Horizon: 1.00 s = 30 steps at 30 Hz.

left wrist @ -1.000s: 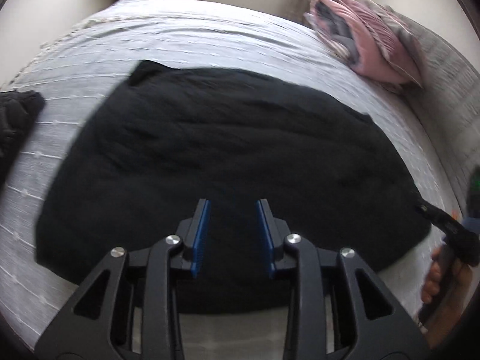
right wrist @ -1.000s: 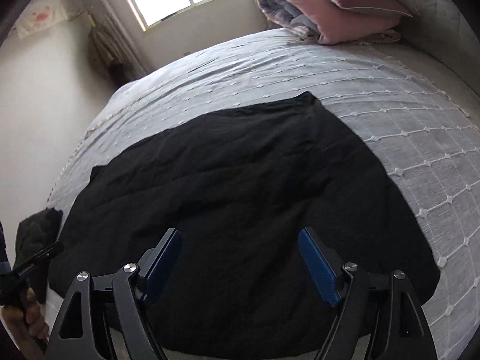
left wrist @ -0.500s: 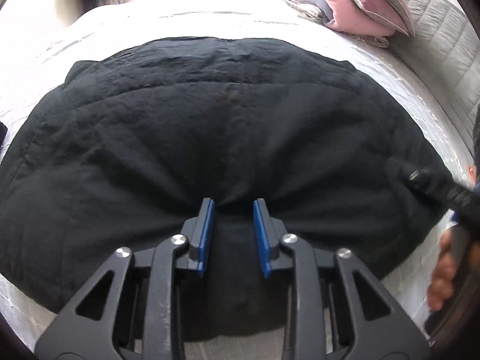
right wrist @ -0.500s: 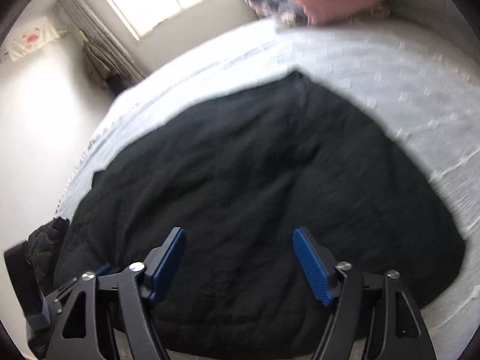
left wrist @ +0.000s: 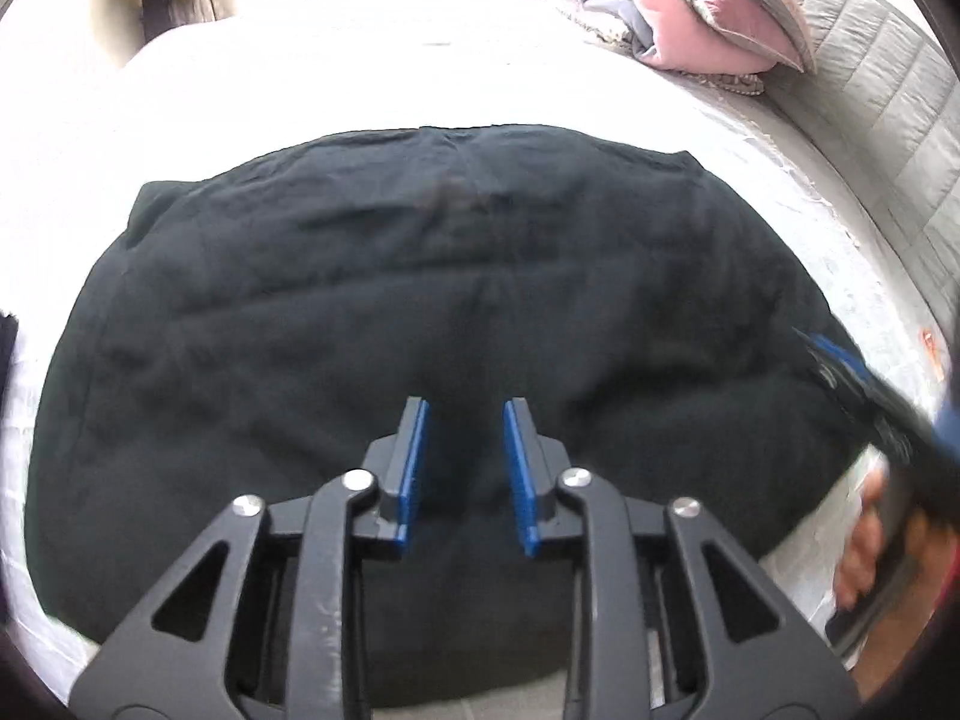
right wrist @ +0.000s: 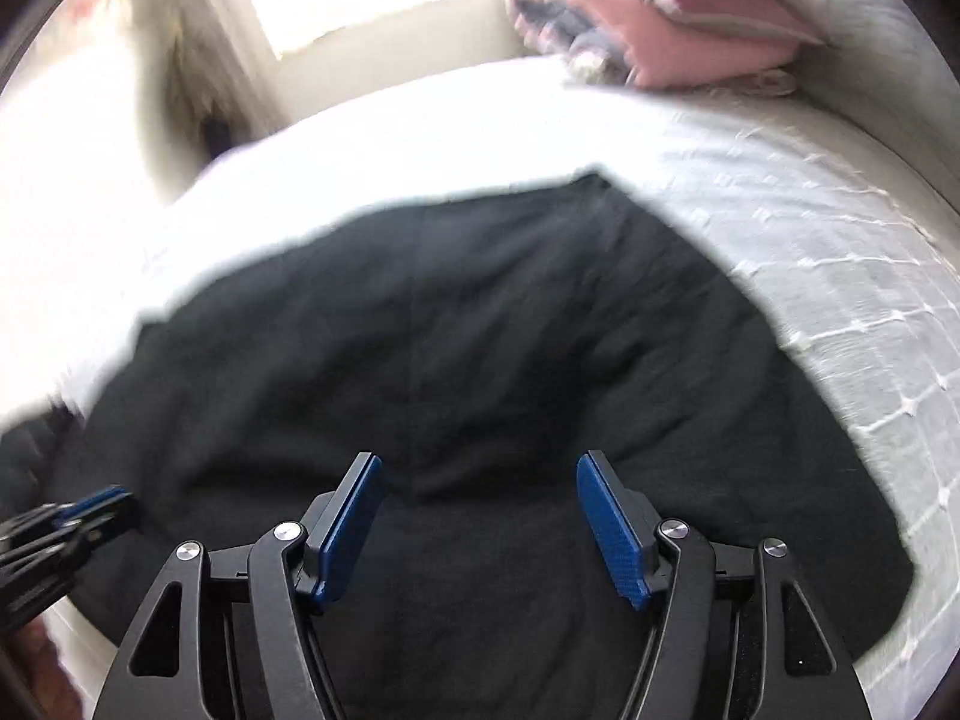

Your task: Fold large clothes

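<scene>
Both my tools sit at the near hem of the black garment (left wrist: 456, 312) — the left tool (left wrist: 465, 420) narrowly parted and the right tool (right wrist: 477, 468) spread wide, neither pinching cloth. The garment lies flat on the bed (left wrist: 360, 72), its long side running left to right, stretching away toward the pink pillows (left wrist: 708, 18) — so I judge the fold goes forward.

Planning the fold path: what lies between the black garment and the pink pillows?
Only bare white bedspread separates the black garment from the pink pillows, seen in the left wrist view.
</scene>
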Each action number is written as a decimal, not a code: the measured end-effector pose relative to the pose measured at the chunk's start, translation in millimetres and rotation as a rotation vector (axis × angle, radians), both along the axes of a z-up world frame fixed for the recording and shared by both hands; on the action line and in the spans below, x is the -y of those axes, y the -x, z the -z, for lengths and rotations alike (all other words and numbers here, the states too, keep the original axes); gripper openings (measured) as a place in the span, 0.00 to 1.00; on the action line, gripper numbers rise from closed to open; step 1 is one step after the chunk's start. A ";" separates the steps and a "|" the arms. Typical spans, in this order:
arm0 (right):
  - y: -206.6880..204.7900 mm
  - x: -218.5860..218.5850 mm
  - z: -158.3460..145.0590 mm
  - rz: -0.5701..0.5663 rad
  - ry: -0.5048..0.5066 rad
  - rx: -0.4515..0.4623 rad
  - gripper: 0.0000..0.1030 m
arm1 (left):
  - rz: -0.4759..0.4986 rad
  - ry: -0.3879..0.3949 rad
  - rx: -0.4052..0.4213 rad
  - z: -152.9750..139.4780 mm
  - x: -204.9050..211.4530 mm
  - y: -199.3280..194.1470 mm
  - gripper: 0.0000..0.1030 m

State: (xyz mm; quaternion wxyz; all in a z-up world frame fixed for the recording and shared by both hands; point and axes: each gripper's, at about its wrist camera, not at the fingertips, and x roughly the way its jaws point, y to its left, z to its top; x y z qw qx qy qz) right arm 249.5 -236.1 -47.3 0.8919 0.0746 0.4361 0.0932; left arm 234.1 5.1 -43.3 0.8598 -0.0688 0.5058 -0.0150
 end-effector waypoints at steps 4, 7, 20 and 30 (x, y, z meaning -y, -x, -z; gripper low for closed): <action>12.3 5.2 -11.5 0.029 -0.011 0.010 0.67 | -0.044 -0.031 -0.032 6.8 -3.5 -44.2 0.53; 9.9 4.2 -5.9 0.041 0.020 -0.023 0.67 | -0.037 -0.071 -0.030 17.1 12.4 -72.2 0.53; 14.6 33.3 -1.2 0.106 -0.116 -0.087 0.67 | -0.179 -0.068 -0.041 50.3 3.2 -99.6 0.53; 50.8 111.0 -37.2 0.170 -0.224 0.037 0.57 | -0.274 0.061 0.061 -11.8 -53.8 25.4 0.52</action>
